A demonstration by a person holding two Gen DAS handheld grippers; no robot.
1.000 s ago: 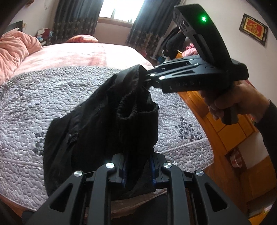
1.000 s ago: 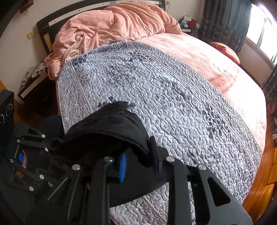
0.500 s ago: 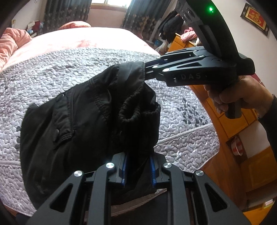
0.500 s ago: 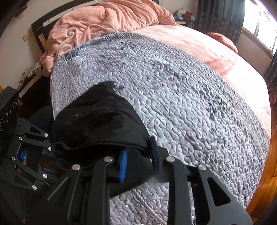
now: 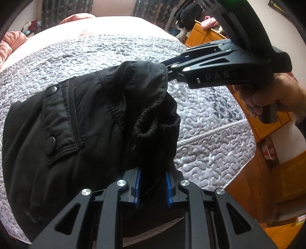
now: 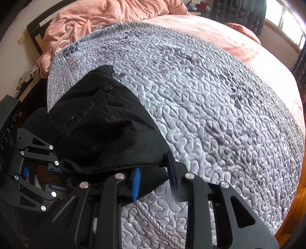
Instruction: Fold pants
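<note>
Black pants (image 5: 80,122), shiny fabric, snap-button pocket flap, gathered cuff, bunched over near edge of grey quilted bedspread (image 5: 206,118). Left gripper (image 5: 152,188) pinches fabric; right gripper (image 6: 154,172) pinches another edge. "DAS" embossed on right gripper body.

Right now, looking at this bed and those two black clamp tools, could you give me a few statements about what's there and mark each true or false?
1. The pants are black. True.
2. Both the left gripper and the right gripper are clamped on the pants. True.
3. The pants lie on a bare wooden floor. False: they hang over a grey quilt on the bed.
4. The blanket bunched at the head of the bed is green. False: it is pink.
5. A pocket flap with two snap buttons shows on the pants. True.
</note>
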